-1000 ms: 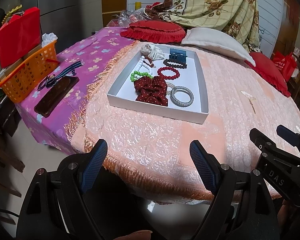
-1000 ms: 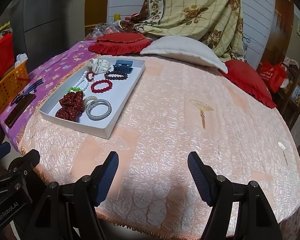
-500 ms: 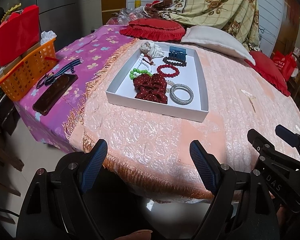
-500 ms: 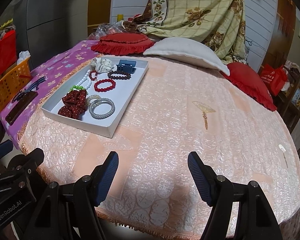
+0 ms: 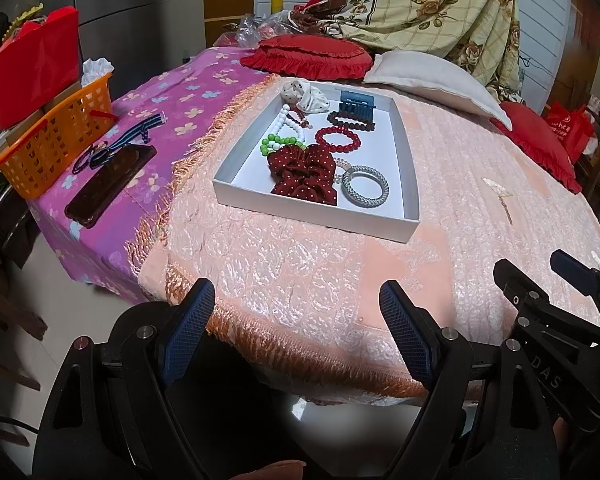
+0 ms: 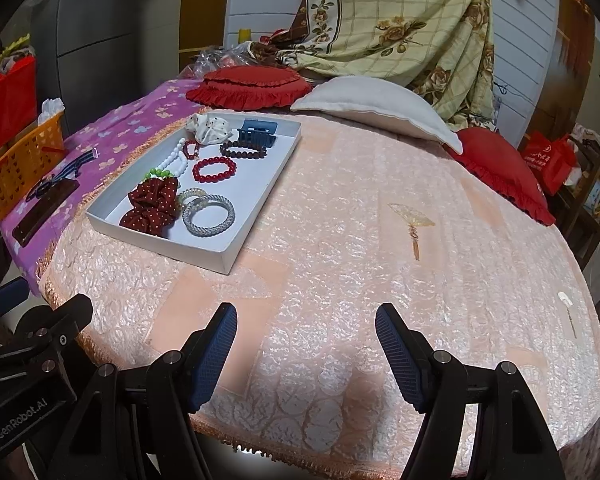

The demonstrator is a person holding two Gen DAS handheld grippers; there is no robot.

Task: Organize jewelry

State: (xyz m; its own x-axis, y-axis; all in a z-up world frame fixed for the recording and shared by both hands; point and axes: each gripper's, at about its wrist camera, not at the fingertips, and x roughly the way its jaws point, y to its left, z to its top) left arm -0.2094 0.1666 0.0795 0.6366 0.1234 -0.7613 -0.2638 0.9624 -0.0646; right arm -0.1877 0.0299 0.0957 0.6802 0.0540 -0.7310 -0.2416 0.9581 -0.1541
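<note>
Peach quilted bedspread (image 5: 300,264) with a fringed hem covers most of the bed, and a purple flowered sheet (image 5: 188,96) shows along its left side. Over on that left edge sit an orange basket (image 5: 56,136), a striped strap (image 5: 140,130) and a dark phone (image 5: 110,184) lying flat. Moving right, a shallow white tray (image 5: 316,210) rests on the peach cover toward the left half of the bed, and all the jewelry is inside it: white beads (image 5: 290,118) and green beads (image 5: 274,142) along its left wall, a cream scrunchie (image 5: 304,94) in the far left corner, a dark red dotted scrunchie (image 5: 304,174) near the front wall, a red bead bracelet (image 5: 338,140) in the middle, a dark bead bracelet (image 5: 352,120) and a blue claw clip (image 5: 356,102) at the far end, and a silver mesh bangle (image 5: 365,187) at the front right. Red pillows (image 6: 256,86) and a white pillow (image 6: 374,110) line the far edge. Both tools hang off the near edge, well short of the tray: the left gripper (image 5: 296,332) with jaws spread wide and nothing between them, and the right gripper (image 6: 306,344) just the same, gaping and holding nothing.
</note>
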